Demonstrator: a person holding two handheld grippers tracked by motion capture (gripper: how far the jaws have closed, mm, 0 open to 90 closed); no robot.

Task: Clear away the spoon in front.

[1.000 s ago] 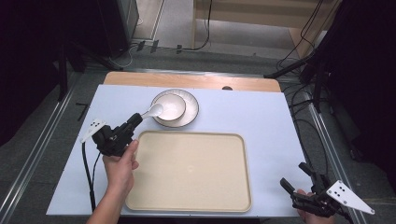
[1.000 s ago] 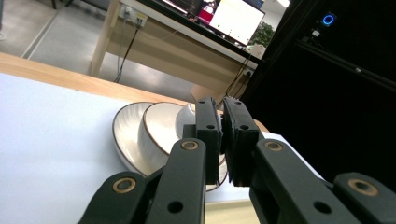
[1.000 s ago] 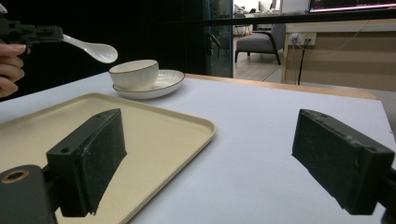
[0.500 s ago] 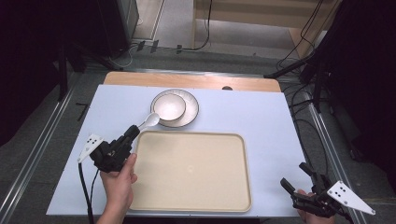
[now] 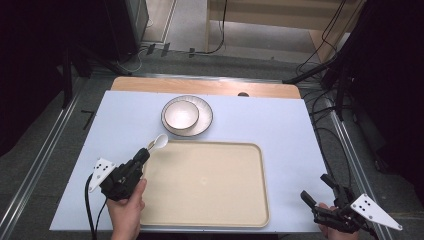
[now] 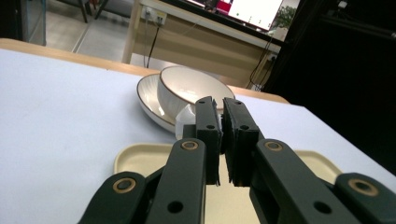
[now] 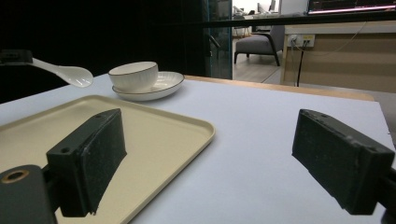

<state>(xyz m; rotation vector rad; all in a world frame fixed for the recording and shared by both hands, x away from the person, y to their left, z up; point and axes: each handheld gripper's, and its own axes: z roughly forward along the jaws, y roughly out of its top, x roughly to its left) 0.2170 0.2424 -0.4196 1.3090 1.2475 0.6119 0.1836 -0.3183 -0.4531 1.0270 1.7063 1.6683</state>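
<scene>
A small white glossy spoon (image 5: 159, 143) is held off the surface by its handle, roughly level, bowl end pointing far, over the tray's (image 5: 210, 220) far left corner, near the plate (image 5: 204, 120).

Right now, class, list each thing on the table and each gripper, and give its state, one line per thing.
Spoon: held in the air by its handle, over the tray's far left corner.
Left gripper: shut on the spoon.
Right gripper: open, holding nothing.
Bowl: upright on the plate, looks empty.
Plate: flat on the table, under the bowl.
Tray: flat on the table, nothing on it.
</scene>
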